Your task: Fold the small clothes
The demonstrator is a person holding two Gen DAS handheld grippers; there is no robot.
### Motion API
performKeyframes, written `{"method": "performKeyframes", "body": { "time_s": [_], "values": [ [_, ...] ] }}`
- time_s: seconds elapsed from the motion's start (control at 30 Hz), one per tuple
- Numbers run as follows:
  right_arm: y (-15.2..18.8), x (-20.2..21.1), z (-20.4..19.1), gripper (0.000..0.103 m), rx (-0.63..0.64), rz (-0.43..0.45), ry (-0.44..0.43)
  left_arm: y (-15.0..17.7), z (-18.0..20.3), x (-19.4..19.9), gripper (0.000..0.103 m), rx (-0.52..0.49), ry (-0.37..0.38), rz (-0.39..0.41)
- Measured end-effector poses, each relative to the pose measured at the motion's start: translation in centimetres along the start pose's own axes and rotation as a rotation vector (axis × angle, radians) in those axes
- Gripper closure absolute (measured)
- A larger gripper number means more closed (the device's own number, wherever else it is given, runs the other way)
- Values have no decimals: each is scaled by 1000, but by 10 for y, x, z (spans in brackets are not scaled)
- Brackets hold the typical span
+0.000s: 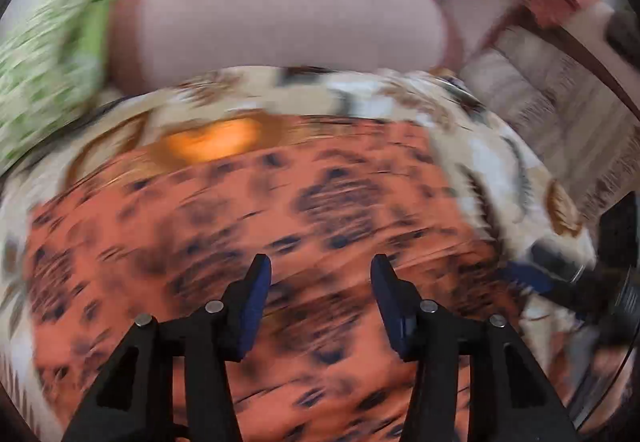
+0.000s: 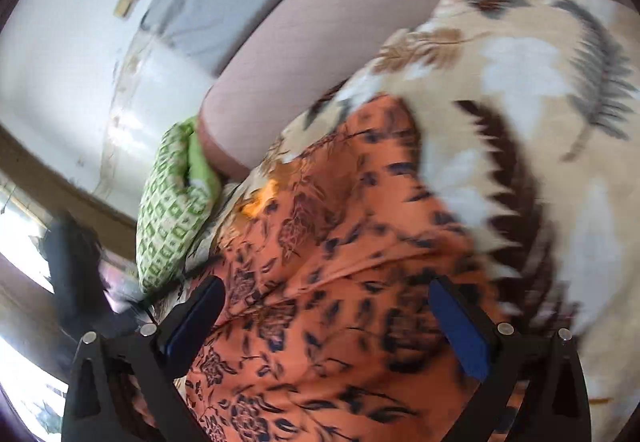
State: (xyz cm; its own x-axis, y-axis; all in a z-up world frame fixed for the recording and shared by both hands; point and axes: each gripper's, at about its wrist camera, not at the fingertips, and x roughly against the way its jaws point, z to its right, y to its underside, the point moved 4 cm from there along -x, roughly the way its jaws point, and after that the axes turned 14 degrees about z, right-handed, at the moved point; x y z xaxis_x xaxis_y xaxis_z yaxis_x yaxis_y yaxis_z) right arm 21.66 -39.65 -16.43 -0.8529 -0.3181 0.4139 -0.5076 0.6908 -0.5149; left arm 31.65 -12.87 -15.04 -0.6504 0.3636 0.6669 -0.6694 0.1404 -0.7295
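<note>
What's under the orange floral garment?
The orange floral garment lies on a beige leaf-print bedspread, which shows around its edges. Whatever sits directly beneath the garment's middle is covered and cannot be seen.

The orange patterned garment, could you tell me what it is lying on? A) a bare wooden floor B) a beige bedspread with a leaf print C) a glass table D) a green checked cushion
B: the orange patterned garment is spread over the beige leaf-print bedspread; the green checked cushion sits apart, beyond the garment's far edge.
</note>
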Motion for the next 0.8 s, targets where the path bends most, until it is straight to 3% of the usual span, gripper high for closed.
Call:
{"method": "performKeyframes", "body": {
  "time_s": [0.1, 0.17, 0.2, 0.3, 0.37, 0.4, 0.43, 0.5, 0.57, 0.63, 0.7, 0.77, 0.8],
  "values": [
    [-8, -7, -8, 0, 6, 0, -23, 11, -55, 40, 28, 43, -127, 69],
    [-12, -21, -19, 0, -10, -15, -54, 24, -99, 62, 26, 48, -276, 100],
    [-14, -27, -24, 0, -28, -23, -67, 33, -126, 69, 26, 65, -350, 78],
    [-21, -51, -48, 0, -100, -54, -159, 56, -190, 78, 26, 194, -432, 45],
    [-21, -79, -61, 0, -177, -121, -248, 69, -211, 72, 26, 224, -491, 18],
    [-20, -88, -59, 0, -182, -132, -223, 79, -226, 65, 25, 240, -534, -36],
    [-16, -105, -51, 0, -164, -154, -134, 87, -231, 64, 22, 255, -542, -69],
    [1, -128, -27, 1, -176, -239, 79, 89, -241, 67, 22, 309, -532, -45],
    [0, -120, -37, 1, -139, -201, 44, 82, -242, 83, 26, 293, -598, 6],
    [-1, -109, -48, 1, -111, -179, 28, 71, -235, 92, 25, 318, -539, 93],
    [-2, -101, -54, 1, -100, -158, 8, 67, -220, 89, 25, 301, -450, 104],
    [0, -100, -60, 1, -92, -156, -19, 62, -201, 79, 24, 230, -370, 111],
    [1, -99, -58, 1, -86, -156, -39, 62, -193, 67, 24, 154, -376, 90]
  ]
}}
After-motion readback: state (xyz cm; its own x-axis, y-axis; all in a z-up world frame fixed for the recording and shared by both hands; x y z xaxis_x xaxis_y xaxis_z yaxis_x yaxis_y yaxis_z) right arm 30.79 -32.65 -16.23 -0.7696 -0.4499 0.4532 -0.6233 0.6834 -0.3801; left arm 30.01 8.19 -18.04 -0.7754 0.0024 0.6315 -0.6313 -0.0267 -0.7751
